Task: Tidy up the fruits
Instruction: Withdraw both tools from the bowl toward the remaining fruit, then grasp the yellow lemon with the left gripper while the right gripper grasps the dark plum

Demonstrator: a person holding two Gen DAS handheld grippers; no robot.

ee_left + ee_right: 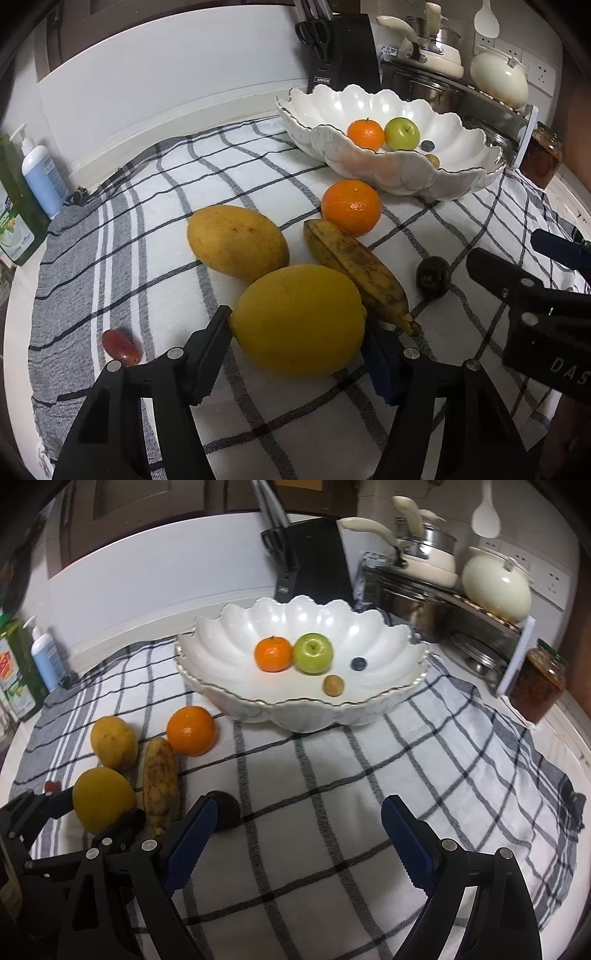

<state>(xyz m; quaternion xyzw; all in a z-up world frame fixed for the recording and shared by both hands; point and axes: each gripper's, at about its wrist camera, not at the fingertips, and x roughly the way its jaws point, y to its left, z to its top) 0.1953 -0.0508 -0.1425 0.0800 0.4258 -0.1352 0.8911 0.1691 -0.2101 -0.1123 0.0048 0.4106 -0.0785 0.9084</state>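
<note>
Left gripper [297, 332] closed on lemon [298, 319], one finger at each side of the fruit, lemon low over the cloth [258, 424]; contact with the cloth cannot be told. Right gripper [295, 834] spread wide, nothing between the fingers, blue pads facing inward. Dark round fruit [225, 808] just beyond the left finger of the right gripper, on the cloth. Banana [360, 271] just right of the lemon, lying diagonally, speckled brown. Mango [236, 242] behind the lemon, touching or nearly touching it. Orange [351, 206] at the far tip of the banana, near the bowl [229, 638]. Red grape [122, 347] alone at the left, beside the left gripper. Scalloped white bowl at the far side of the cloth, holding a second orange [273, 653], green apple [313, 653], blueberry [358, 663] and a small brown fruit [333, 685]. Behind the bowl: knife block [314, 557], pots on a rack [443, 587]. Jar [541, 685] at far right; soap bottle [38, 173] at far left.
</note>
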